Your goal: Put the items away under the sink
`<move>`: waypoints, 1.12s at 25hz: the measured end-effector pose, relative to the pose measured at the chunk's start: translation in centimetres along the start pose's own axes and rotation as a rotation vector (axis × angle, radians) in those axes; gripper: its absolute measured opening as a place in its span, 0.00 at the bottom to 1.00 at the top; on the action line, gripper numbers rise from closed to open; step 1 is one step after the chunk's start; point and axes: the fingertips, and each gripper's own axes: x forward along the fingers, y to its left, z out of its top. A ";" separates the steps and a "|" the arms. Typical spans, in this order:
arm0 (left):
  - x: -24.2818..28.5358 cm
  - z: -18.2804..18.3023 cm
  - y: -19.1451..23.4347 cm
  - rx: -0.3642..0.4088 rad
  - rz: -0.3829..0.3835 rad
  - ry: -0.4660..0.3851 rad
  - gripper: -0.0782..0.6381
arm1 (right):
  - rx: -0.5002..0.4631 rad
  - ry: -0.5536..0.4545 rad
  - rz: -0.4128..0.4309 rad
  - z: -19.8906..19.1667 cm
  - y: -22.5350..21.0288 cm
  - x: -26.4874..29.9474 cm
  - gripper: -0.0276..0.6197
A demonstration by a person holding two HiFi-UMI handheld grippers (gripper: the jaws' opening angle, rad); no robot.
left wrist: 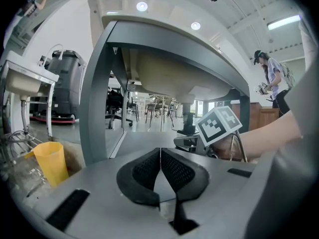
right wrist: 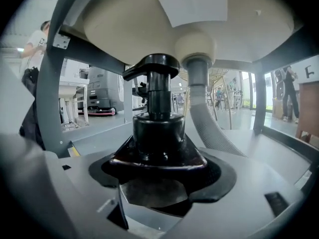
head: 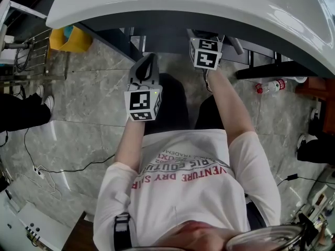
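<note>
Right tool [right wrist: 162,172] grips pump bottle [right wrist: 158,131] upright beneath the sink [right wrist: 199,14], hose [right wrist: 214,128] just right; left tool [left wrist: 160,176] closed, empty, farther back.

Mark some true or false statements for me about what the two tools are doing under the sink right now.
1. The right tool grips a dark pump bottle. True.
2. The left tool holds a yellow cup. False: its jaws are together with nothing between them, and the yellow container stands apart, off to the left.
3. A ribbed drain hose comes down from the sink basin beside the bottle. True.
4. The left tool reaches further under the sink than the right. False: in the head view the right tool is further in.
</note>
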 end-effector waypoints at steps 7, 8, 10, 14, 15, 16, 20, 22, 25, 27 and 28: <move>-0.2 0.0 -0.8 -0.008 -0.008 -0.002 0.15 | 0.023 -0.058 0.057 0.6 0.2 -1.9 0.62; -0.3 0.0 -1.2 -0.003 -0.015 -0.003 0.15 | 0.008 -0.071 0.052 0.6 0.1 -2.8 0.62; -0.3 0.0 -2.0 0.004 -0.027 -0.006 0.15 | -0.018 -0.100 0.046 0.5 -0.1 -4.9 0.62; -0.3 0.3 -3.2 -0.007 -0.046 -0.021 0.15 | -0.023 -0.138 0.084 0.2 0.6 -8.6 0.60; -0.3 0.4 -3.6 -0.016 -0.053 -0.028 0.15 | -0.015 -0.147 0.087 0.1 0.7 -9.4 0.47; -0.2 0.4 -3.9 -0.024 -0.061 -0.035 0.15 | -0.007 -0.159 0.082 0.1 0.6 -10.1 0.29; -0.1 0.7 -5.8 -0.037 -0.100 -0.050 0.15 | 0.041 -0.209 0.083 0.2 0.5 -12.4 0.09; -0.2 1.1 -7.2 -0.049 -0.117 -0.054 0.15 | 0.068 -0.242 0.088 0.8 0.1 -13.8 0.08; -0.3 2.5 -8.8 -0.053 -0.142 -0.054 0.15 | 0.116 -0.261 0.113 2.3 -0.1 -15.5 0.08; -0.5 3.9 -9.7 -0.044 -0.156 -0.033 0.15 | 0.139 -0.249 0.126 3.4 0.0 -16.8 0.08; -0.6 4.8 -10.2 -0.043 -0.165 -0.020 0.15 | 0.145 -0.236 0.127 4.1 -0.1 -17.5 0.08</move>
